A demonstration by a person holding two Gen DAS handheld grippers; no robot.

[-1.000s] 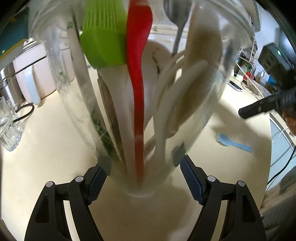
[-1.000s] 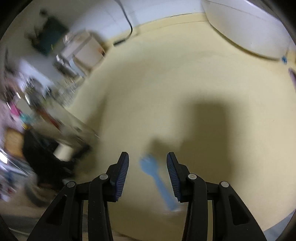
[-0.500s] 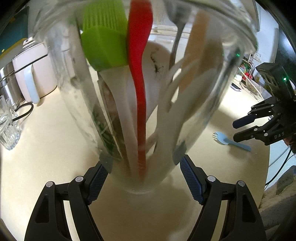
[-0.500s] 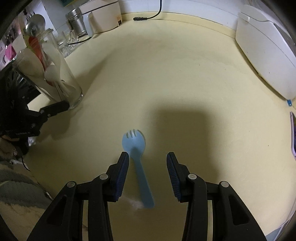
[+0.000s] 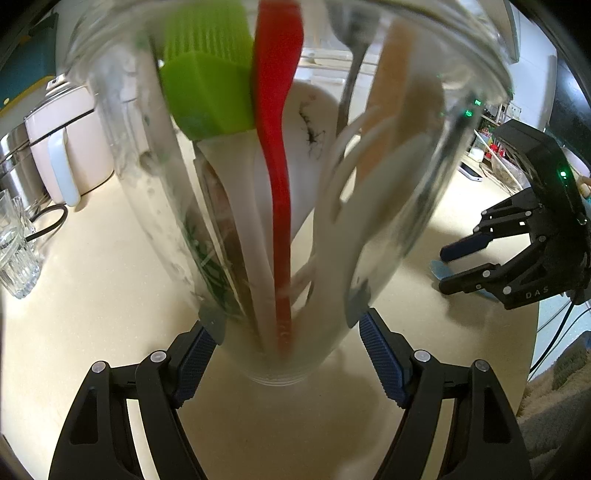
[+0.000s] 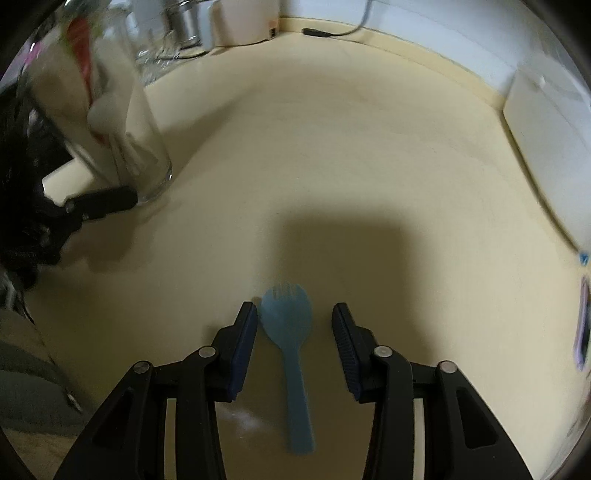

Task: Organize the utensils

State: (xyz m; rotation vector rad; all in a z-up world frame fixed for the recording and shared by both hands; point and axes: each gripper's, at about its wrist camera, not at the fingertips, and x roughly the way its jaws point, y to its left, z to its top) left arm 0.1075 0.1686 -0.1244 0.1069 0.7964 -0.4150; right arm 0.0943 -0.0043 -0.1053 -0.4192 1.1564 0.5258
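Note:
A tall clear glass jar (image 5: 280, 206) holds several utensils: a green silicone brush (image 5: 207, 85), a red spatula (image 5: 277, 155), white and wooden spoons. My left gripper (image 5: 286, 339) is shut on the jar's base; the jar tilts toward the camera. The jar also shows in the right wrist view (image 6: 110, 122). A light blue plastic spork (image 6: 290, 350) lies flat on the cream counter. My right gripper (image 6: 293, 332) is open, low over the counter, with the spork's head between its fingers. In the left wrist view the right gripper (image 5: 469, 262) straddles the spork (image 5: 441, 267).
A pink-white appliance (image 5: 70, 147) and drinking glasses (image 5: 14, 254) stand at the back left. A white appliance (image 6: 546, 136) stands at the right of the counter (image 6: 351, 166), with a phone (image 6: 583, 325) at the far right edge. A cable (image 6: 332, 33) runs along the back wall.
My right gripper has swung toward the spork and dropped lower, so the spork's head now lies between its fingers. My left gripper keeps hold of the jar, which has tilted slightly.

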